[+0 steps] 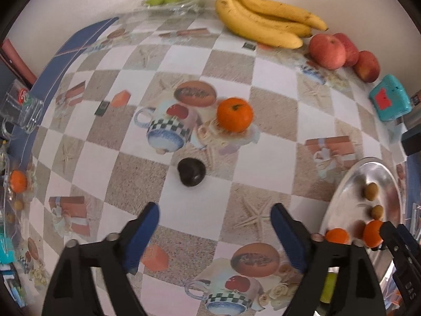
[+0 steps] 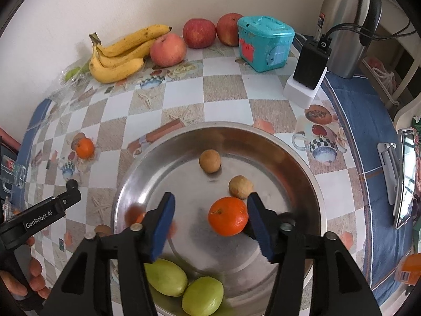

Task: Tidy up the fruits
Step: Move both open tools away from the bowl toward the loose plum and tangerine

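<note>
A: Left side first. What is noted for the left gripper?

B: Its jaws are seen spread wide, with nothing between the pads. It is pointed steeply down at the checked tablecloth. A dark fruit lies on the cloth just beyond the fingertips, roughly centred on the gap. Farther off and slightly right, a loose tangerine rests on the cloth, apart from the dark fruit.

A: And along the far edge?

B: A banana bunch and red apples are lined against the wall, with a teal box to their right. Nothing there is touched.

A: Moving right, the plate?

B: The steel plate lies under the right gripper. Two small brown fruits sit toward its far side, and two green fruits at the near rim. An orange tangerine sits in the plate between the blue pads, against or nearly against the right-hand pad and clear of the left-hand one.

A: The state of that claw?

B: Partly spread, not clamped. The tangerine appears released rather than pinched.

A: Step in hand, then?

B: A drop-off into the plate is judged to be finishing on the right, while a pick is being set up on the left. For the next move, the left claw would need to be lowered around the dark fruit and pressed together; the right would need to be lifted clear without the tangerine being nudged.
</note>
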